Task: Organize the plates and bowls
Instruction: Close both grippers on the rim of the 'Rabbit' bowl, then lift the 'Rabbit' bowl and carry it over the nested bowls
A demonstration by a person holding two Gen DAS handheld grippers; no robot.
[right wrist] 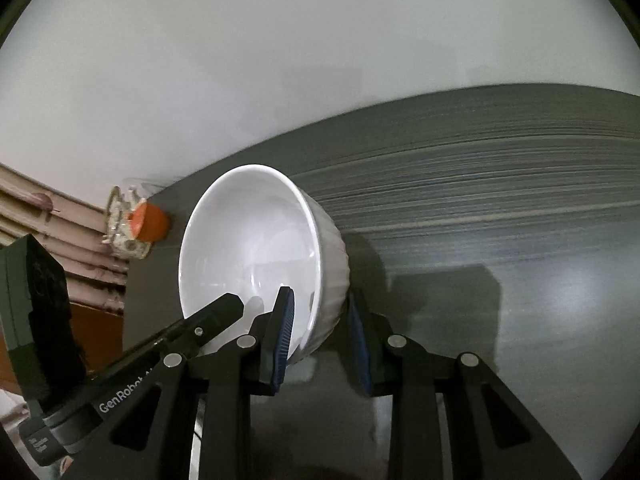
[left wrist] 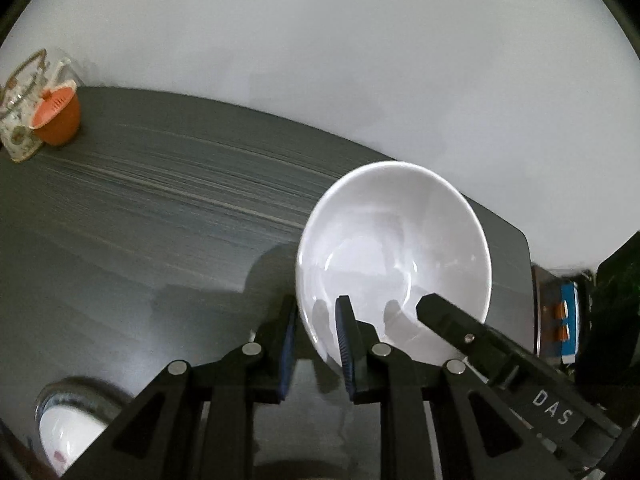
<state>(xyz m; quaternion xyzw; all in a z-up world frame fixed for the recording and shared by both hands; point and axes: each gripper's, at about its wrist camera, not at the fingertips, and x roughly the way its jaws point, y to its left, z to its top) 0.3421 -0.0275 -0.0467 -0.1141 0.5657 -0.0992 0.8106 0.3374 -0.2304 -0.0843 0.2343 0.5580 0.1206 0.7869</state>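
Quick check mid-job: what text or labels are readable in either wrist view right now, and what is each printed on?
"DAS": white letters on the right tool's black body, seen from the left wrist.
"GenRobot": white letters on the left tool's black body, seen from the right wrist; anything after it is cut off.
Blue-and-orange label at the table's far end: too blurred to read.

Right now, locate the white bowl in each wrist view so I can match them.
Left wrist: white bowl right of centre, its rim between the left gripper fingers.
Right wrist: same bowl left of centre, rim between the right gripper fingers.
Shared landmark: orange cup at the table's far edge.
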